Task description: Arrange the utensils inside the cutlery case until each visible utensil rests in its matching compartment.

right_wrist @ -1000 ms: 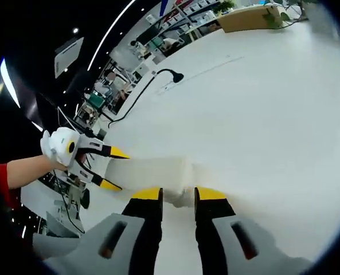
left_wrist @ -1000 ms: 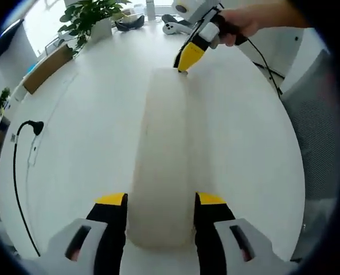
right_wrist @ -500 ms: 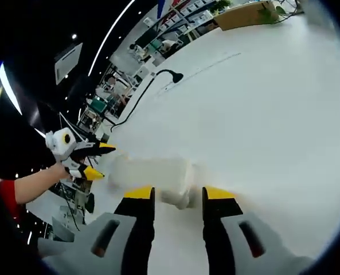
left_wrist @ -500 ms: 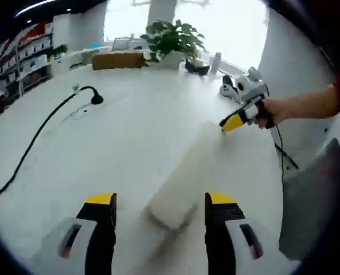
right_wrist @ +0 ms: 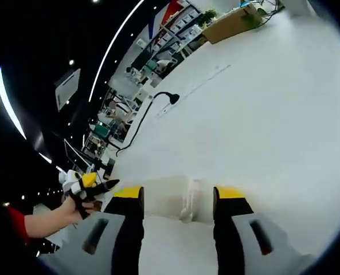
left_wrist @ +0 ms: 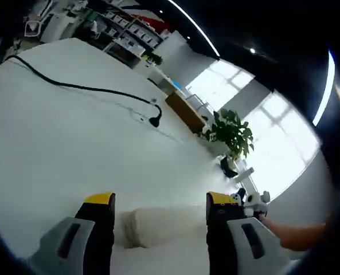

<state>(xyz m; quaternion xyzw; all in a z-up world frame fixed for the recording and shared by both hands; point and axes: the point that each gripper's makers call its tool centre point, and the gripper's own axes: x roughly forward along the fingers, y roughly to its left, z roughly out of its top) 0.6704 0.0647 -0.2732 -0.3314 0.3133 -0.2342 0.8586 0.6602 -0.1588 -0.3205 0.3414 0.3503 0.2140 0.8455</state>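
Case point(left_wrist: 158, 226): frosted white, closed, lying flat on the white surface point(left_wrist: 55, 149); seen at 6 o'clock in both views, contents not visible.
Left gripper point(left_wrist: 158, 209): fingers apart, straddling the case's end, not touching.
Right gripper point(right_wrist: 178, 197): fingers apart, over the other end.
Cable point(left_wrist: 78, 87): black, at 11 o'clock.
Plant point(left_wrist: 231, 133): at 2 o'clock.
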